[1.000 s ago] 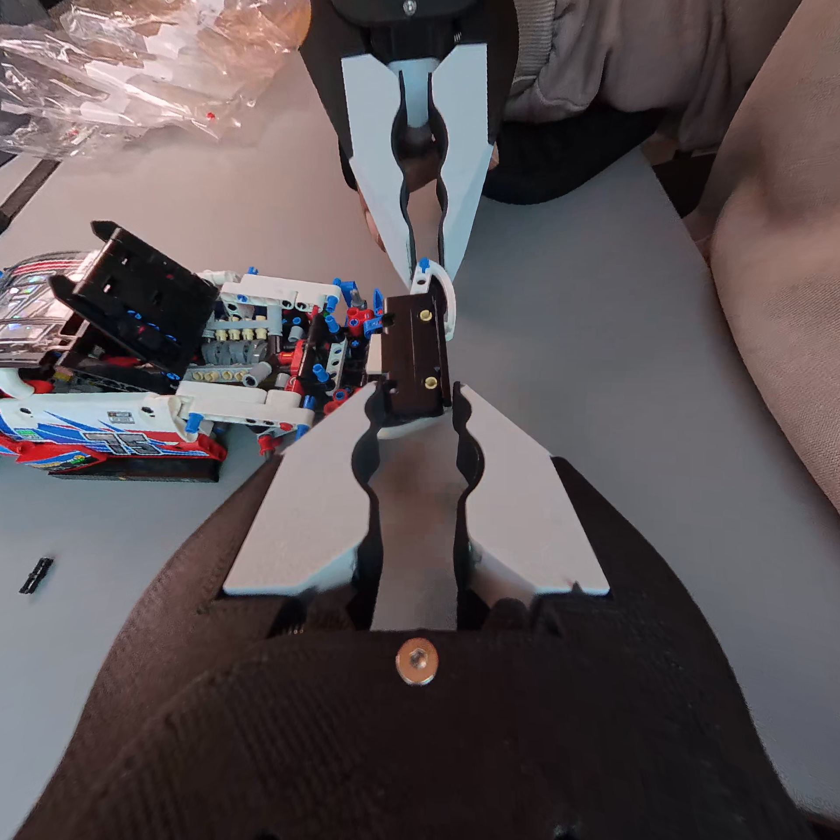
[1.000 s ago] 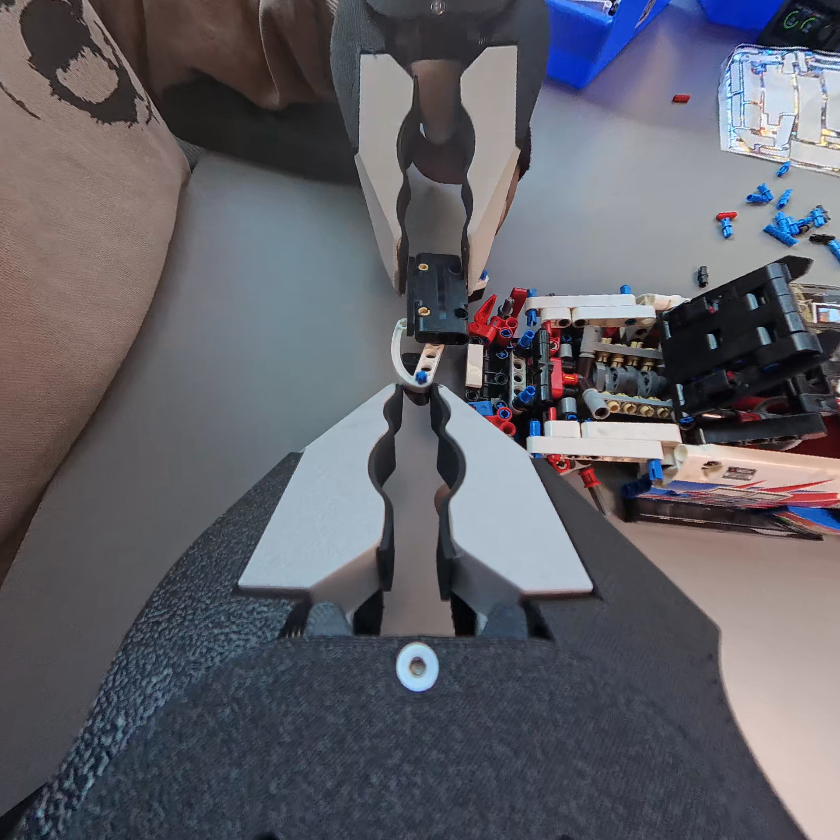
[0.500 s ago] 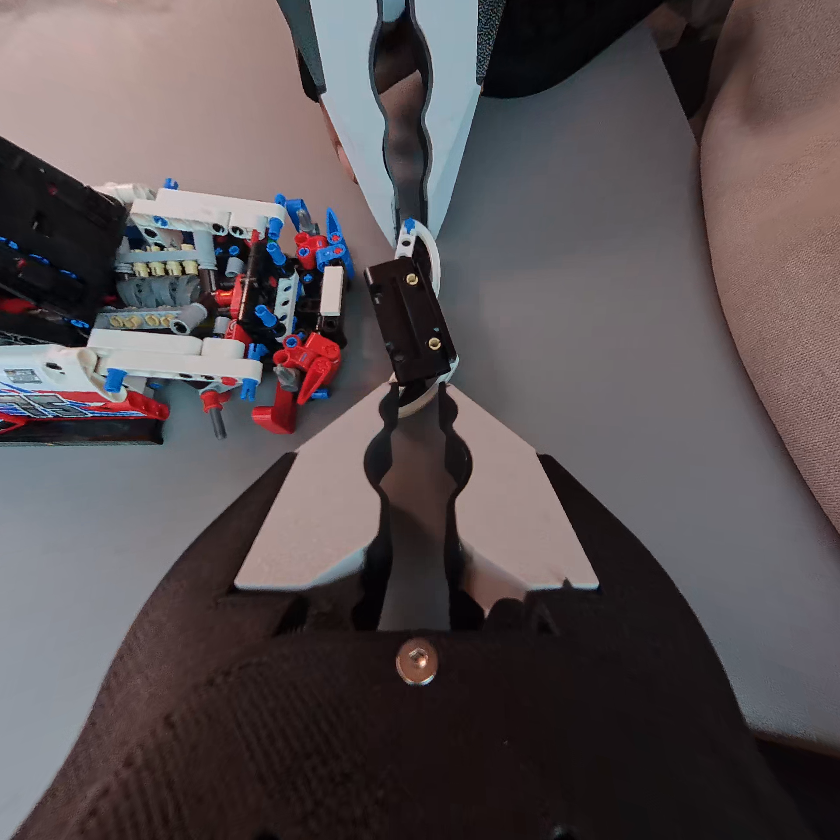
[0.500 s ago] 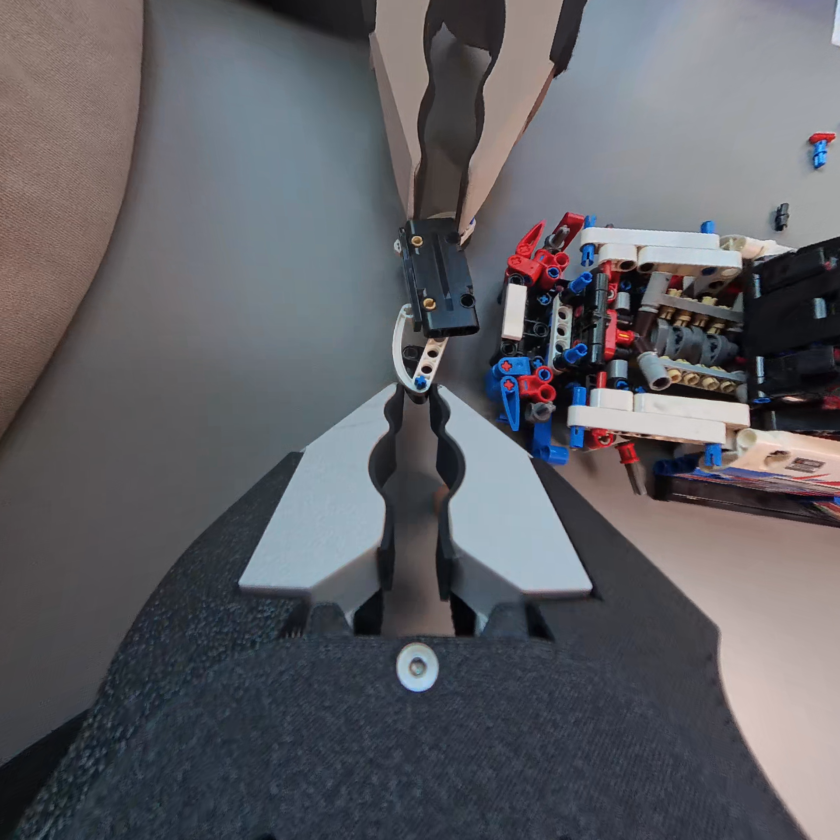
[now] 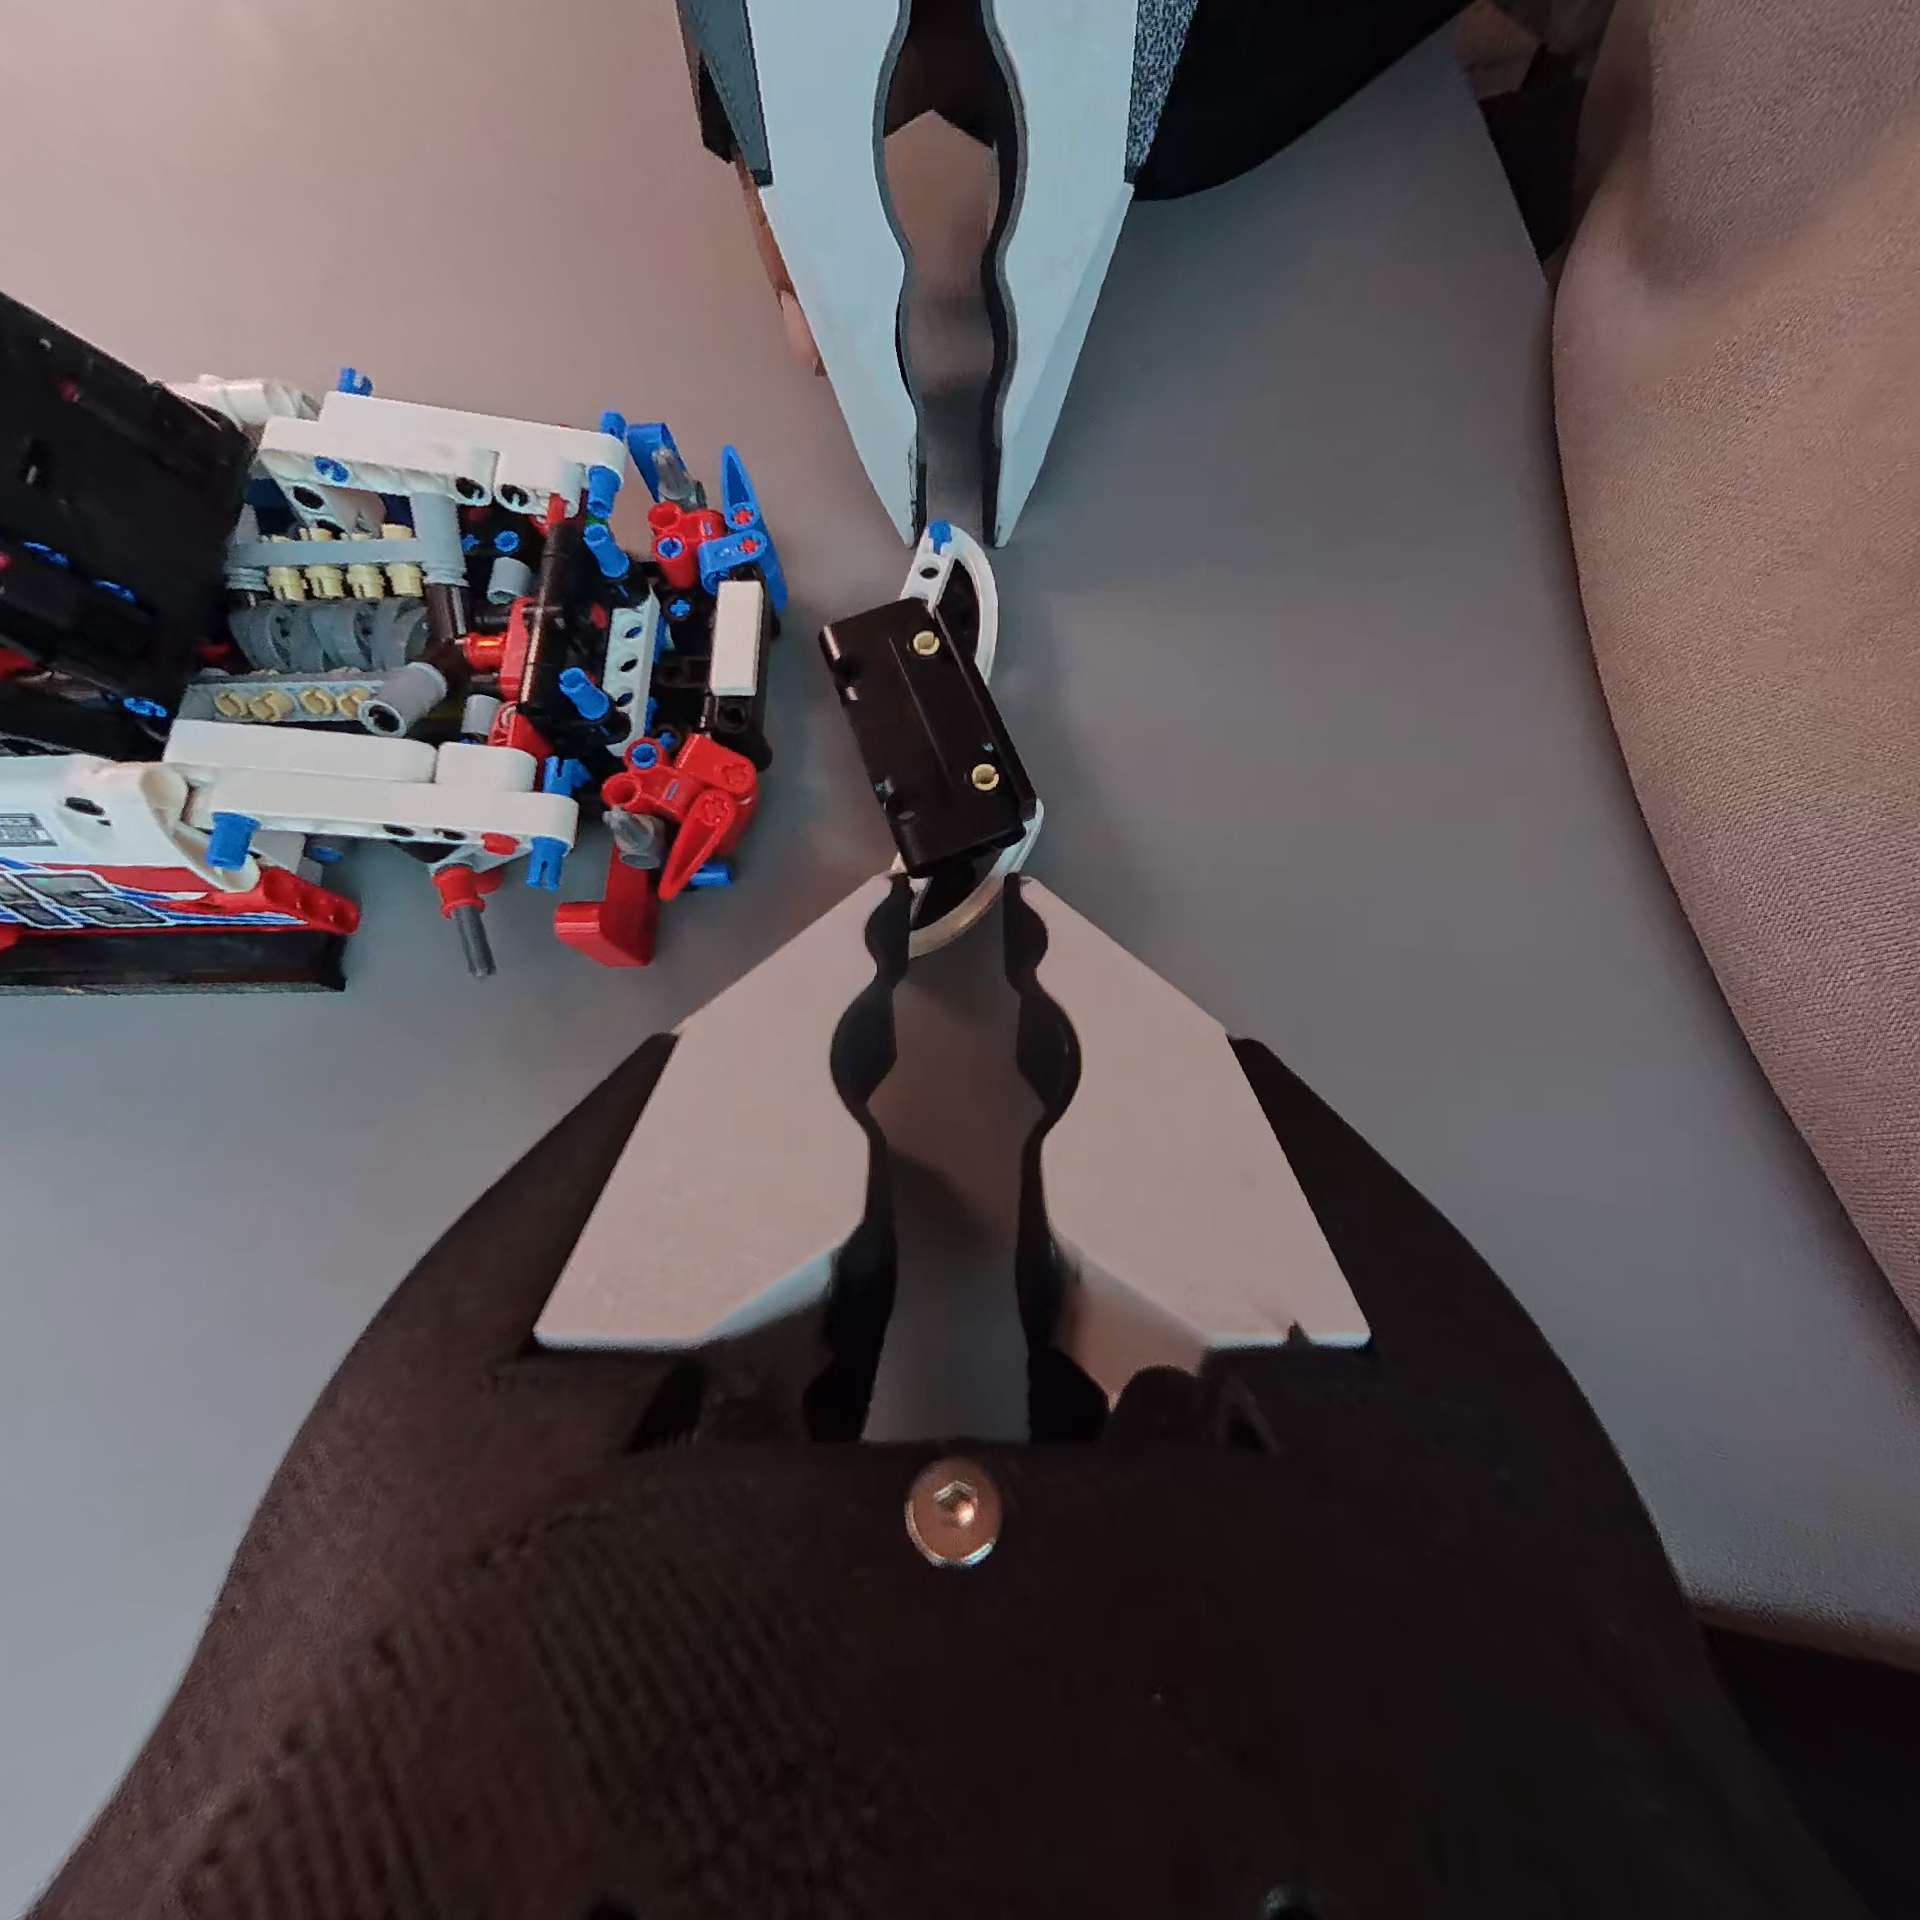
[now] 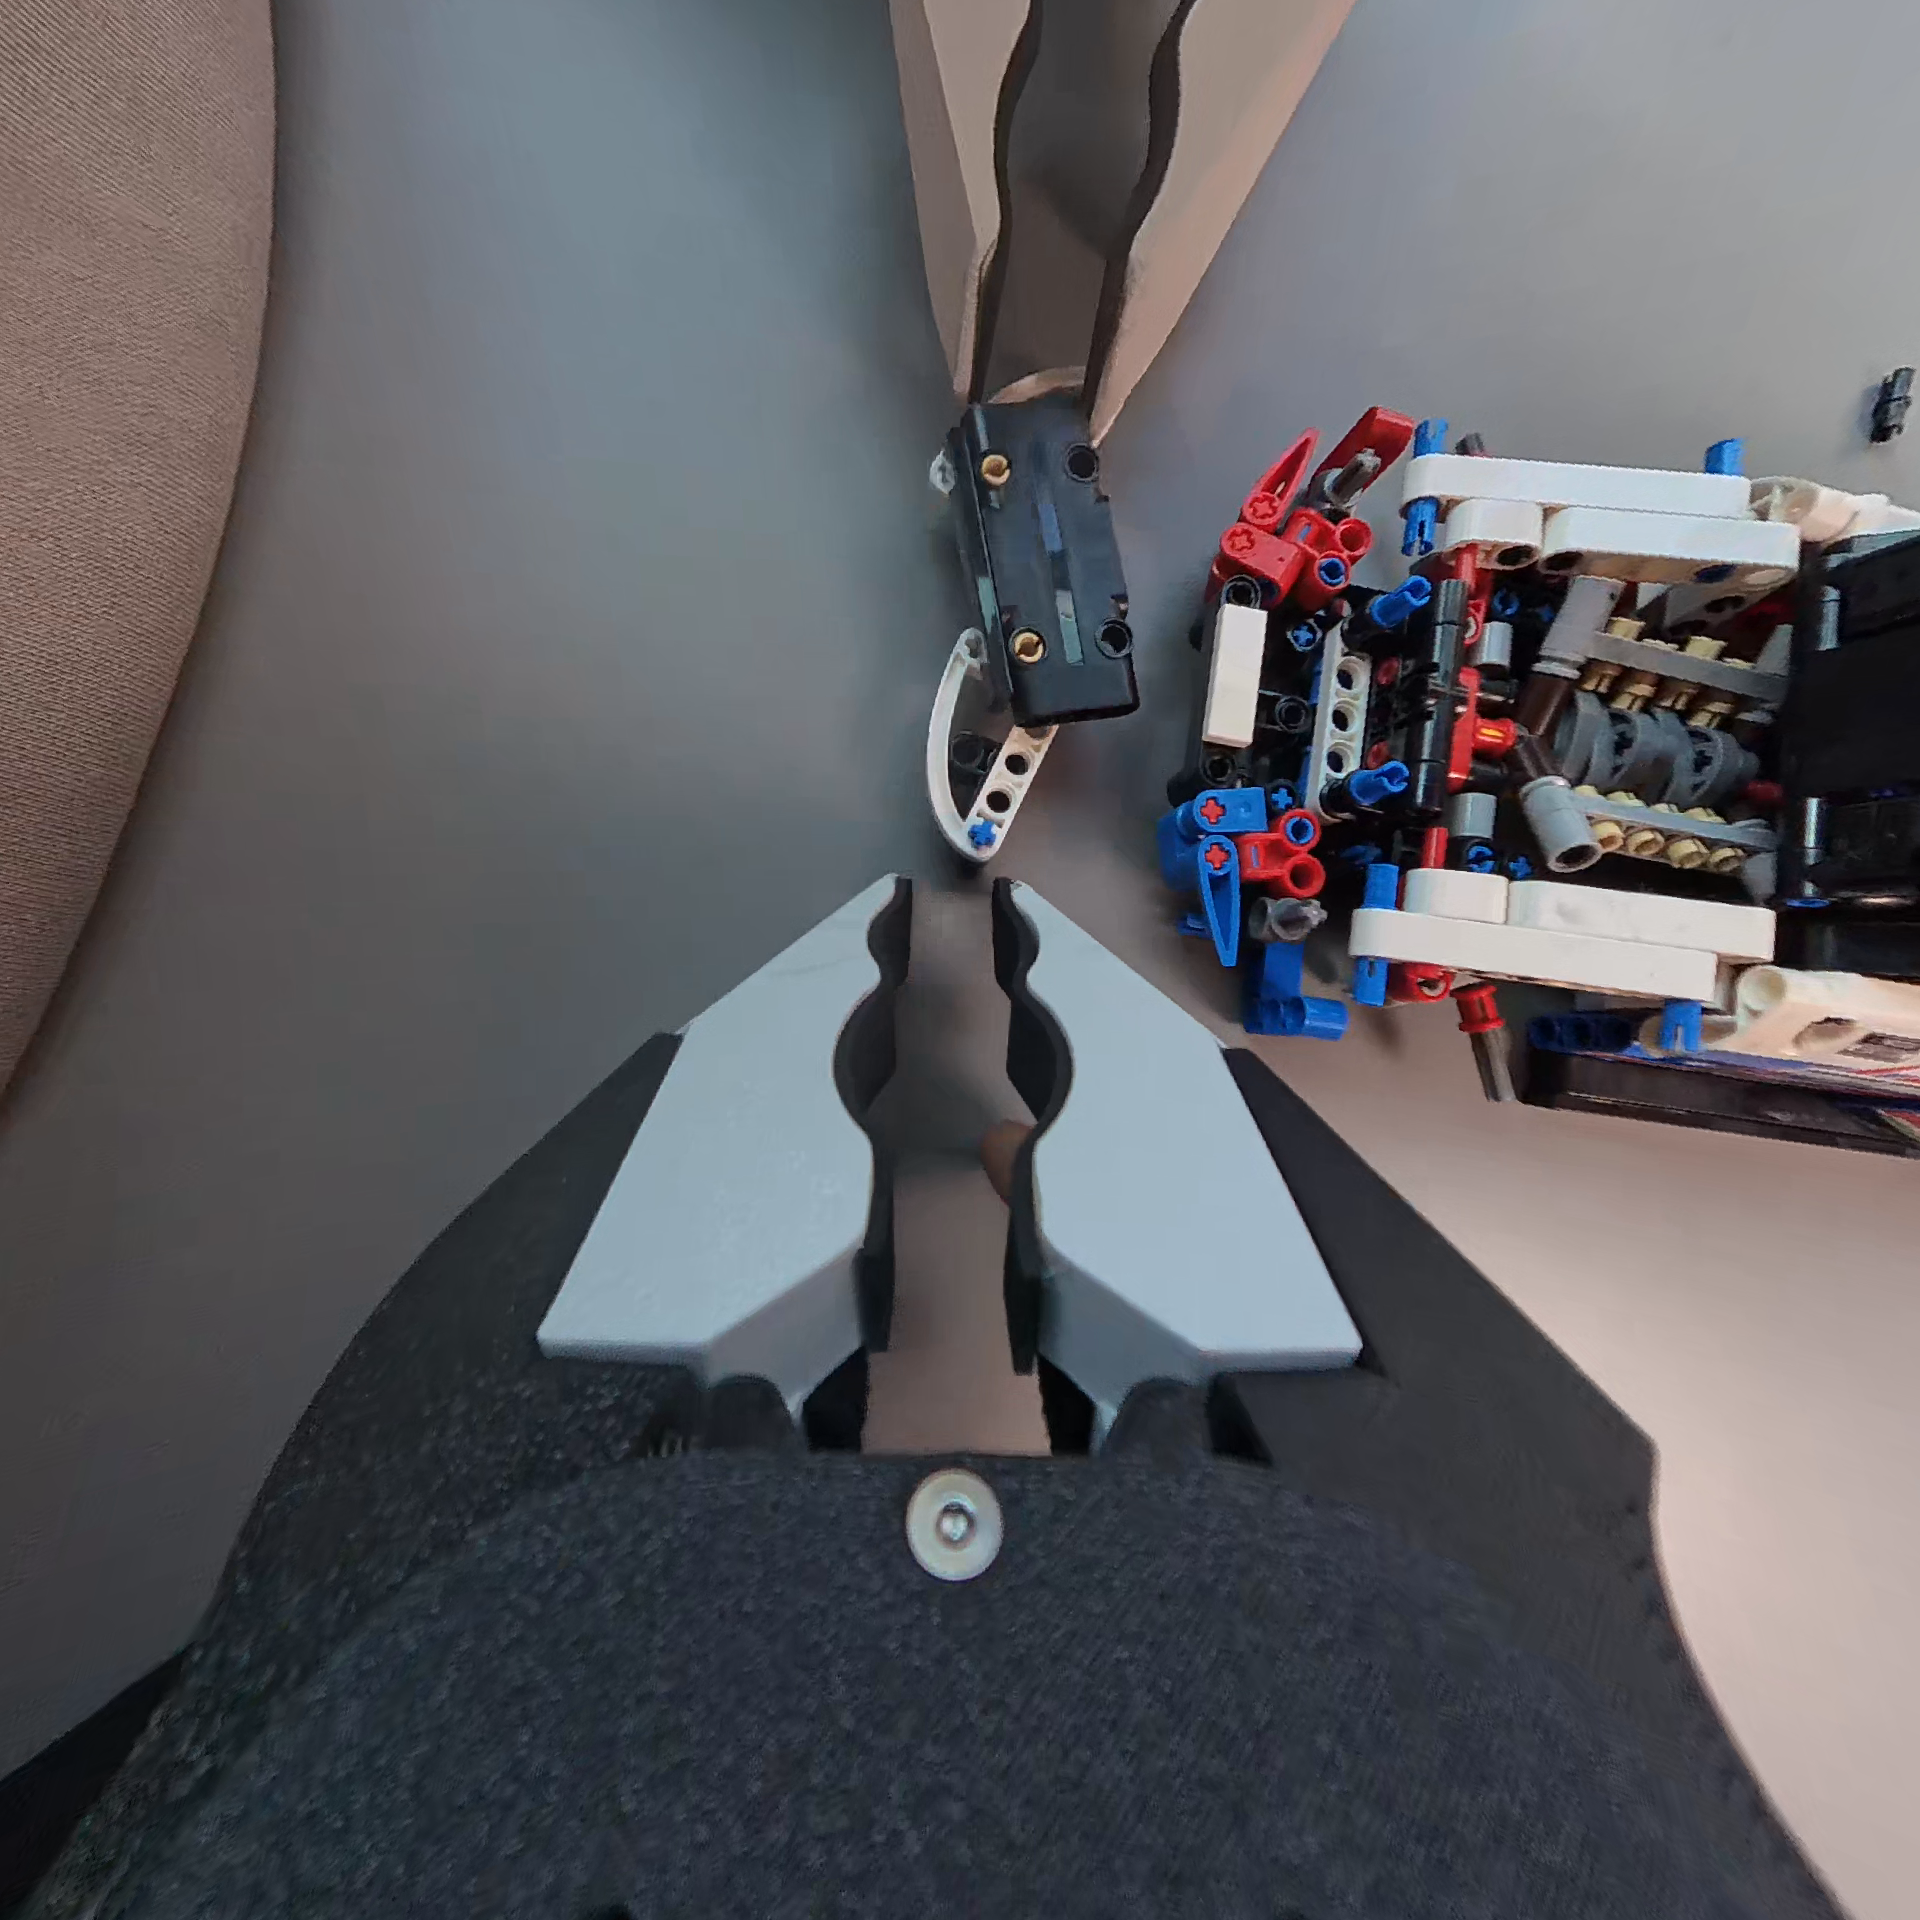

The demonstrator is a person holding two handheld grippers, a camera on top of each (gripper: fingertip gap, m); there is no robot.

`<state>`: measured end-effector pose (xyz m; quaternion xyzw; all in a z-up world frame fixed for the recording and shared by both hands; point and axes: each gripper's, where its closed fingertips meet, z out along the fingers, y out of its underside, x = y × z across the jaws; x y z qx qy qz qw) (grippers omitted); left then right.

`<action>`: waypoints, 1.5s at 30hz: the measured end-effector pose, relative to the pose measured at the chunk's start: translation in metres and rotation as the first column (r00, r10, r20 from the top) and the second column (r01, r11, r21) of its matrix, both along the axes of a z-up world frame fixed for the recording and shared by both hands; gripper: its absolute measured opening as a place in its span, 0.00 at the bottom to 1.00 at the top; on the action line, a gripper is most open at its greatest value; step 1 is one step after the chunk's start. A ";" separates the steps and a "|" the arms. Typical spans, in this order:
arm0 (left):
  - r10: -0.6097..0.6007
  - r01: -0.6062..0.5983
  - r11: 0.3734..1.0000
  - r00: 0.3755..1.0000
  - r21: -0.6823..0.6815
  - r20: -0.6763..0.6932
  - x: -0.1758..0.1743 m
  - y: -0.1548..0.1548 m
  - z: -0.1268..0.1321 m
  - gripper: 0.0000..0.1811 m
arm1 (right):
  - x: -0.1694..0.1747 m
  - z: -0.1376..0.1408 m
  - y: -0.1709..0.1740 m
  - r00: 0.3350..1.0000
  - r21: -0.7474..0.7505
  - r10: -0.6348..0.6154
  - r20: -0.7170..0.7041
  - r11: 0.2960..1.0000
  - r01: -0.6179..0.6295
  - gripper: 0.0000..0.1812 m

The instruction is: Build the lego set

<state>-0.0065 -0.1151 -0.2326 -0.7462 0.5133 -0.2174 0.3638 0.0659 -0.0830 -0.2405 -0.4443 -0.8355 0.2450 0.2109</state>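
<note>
My left gripper is shut on the near end of a small sub-assembly: a black block with white curved arches along its side. It holds it tilted, just off the grey table. In the right wrist view the block hangs from the left gripper. My right gripper has its jaws slightly apart and empty. The blue-pinned end of the white arch lies just beyond its tips. The part-built car lies to the left, apart from the block; it also shows in the right wrist view.
A person's beige clothing borders the table edge on the right of the left wrist view, and on the left of the right wrist view. A small black pin lies beyond the car. Bare grey table surrounds the block. Across from one pair of fingers to the other is roughly 9 cm. About 20 cm separates my left fingertips from the small black pin.
Both grippers carried the sub-assembly away from the car's front and tilted it. The right gripper's tips, earlier on the arch's pinned end, now sit just clear of it.
</note>
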 end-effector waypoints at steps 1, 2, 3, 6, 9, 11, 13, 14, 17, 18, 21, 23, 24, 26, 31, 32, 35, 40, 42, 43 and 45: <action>0.005 -0.005 1.000 1.000 -0.005 0.000 -0.002 0.000 0.000 0.10 | 0.001 0.000 0.002 1.000 -0.003 -0.003 -0.001 1.000 0.003 0.07; 0.011 -0.011 1.000 1.000 -0.012 0.003 -0.004 0.000 0.000 0.11 | 0.002 0.000 0.003 1.000 -0.010 -0.008 0.001 1.000 0.008 0.08; 0.017 -0.017 1.000 1.000 -0.020 0.010 -0.006 0.000 0.001 0.12 | 0.003 0.001 0.005 1.000 -0.017 -0.014 0.000 1.000 0.014 0.08; 0.030 -0.029 0.999 0.999 -0.032 0.027 -0.009 0.000 0.001 0.15 | 0.001 0.007 0.007 0.999 -0.057 -0.025 -0.028 0.998 0.023 0.09; 0.039 -0.038 0.999 0.999 -0.023 0.025 -0.013 0.002 0.002 0.15 | -0.013 0.037 0.018 0.976 -0.123 -0.084 -0.199 0.991 0.060 0.09; 0.045 -0.044 0.999 0.998 -0.019 0.048 -0.015 0.003 0.006 0.15 | -0.031 0.075 0.045 0.896 -0.187 -0.212 -0.389 0.971 0.149 0.09; 0.060 -0.060 0.998 0.993 -0.001 0.098 -0.018 0.006 0.016 0.15 | -0.044 0.114 0.087 0.763 -0.238 -0.354 -0.540 0.934 0.265 0.09; 0.076 -0.080 0.997 0.988 0.018 0.135 -0.020 0.010 0.023 0.14 | -0.049 0.133 0.112 0.678 -0.253 -0.416 -0.606 0.909 0.331 0.09; 0.189 -0.231 0.965 0.941 0.126 0.282 -0.034 0.035 0.055 0.16 | -0.061 0.176 0.184 0.483 -0.269 -0.504 -0.717 0.838 0.474 0.07; 0.231 -0.298 0.940 0.915 0.167 0.330 -0.041 0.044 0.066 0.18 | -0.068 0.188 0.204 0.442 -0.271 -0.513 -0.735 0.821 0.502 0.06; 0.367 -0.516 0.814 0.812 0.265 0.453 -0.071 0.068 0.095 0.18 | -0.094 0.217 0.261 0.341 -0.300 -0.539 -0.770 0.778 0.552 0.05; 0.434 -0.614 0.733 0.754 0.293 0.493 -0.089 0.076 0.104 0.18 | -0.113 0.230 0.298 0.276 -0.322 -0.555 -0.785 0.746 0.582 0.03; 0.464 -0.648 0.699 0.733 0.303 0.497 -0.097 0.079 0.105 0.18 | -0.122 0.234 0.317 0.255 -0.327 -0.560 -0.788 0.732 0.597 0.02; 0.514 -0.692 0.649 0.706 0.317 0.488 -0.109 0.084 0.103 0.18 | -0.139 0.237 0.355 0.225 -0.335 -0.581 -0.782 0.696 0.635 0.01; 0.566 -0.730 0.605 0.675 0.318 0.473 -0.124 0.090 0.095 0.17 | -0.176 0.237 0.416 0.243 -0.314 -0.588 -0.771 0.683 0.659 0.00; 0.574 -0.730 0.606 0.676 0.315 0.463 -0.125 0.092 0.092 0.17 | -0.182 0.237 0.423 0.252 -0.296 -0.580 -0.775 0.685 0.666 0.00; 0.593 -0.736 0.592 0.673 0.327 0.442 -0.131 0.095 0.087 0.15 | -0.196 0.236 0.441 0.274 -0.266 -0.571 -0.774 0.686 0.677 0.00; 0.607 -0.733 0.572 0.680 0.368 0.412 -0.137 0.098 0.084 0.14 | -0.209 0.239 0.458 0.293 -0.244 -0.564 -0.772 0.689 0.683 0.00; 0.611 -0.729 0.573 0.685 0.375 0.398 -0.137 0.099 0.081 0.14 | -0.211 0.236 0.463 0.303 -0.236 -0.573 -0.762 0.681 0.693 0.00; 0.612 -0.727 0.574 0.687 0.378 0.392 -0.137 0.099 0.080 0.14 | -0.212 0.236 0.464 0.305 -0.233 -0.569 -0.764 0.683 0.692 0.00; 0.613 -0.725 0.575 0.689 0.380 0.387 -0.137 0.100 0.079 0.14 | -0.212 0.235 0.464 0.307 -0.231 -0.566 -0.765 0.685 0.691 0.00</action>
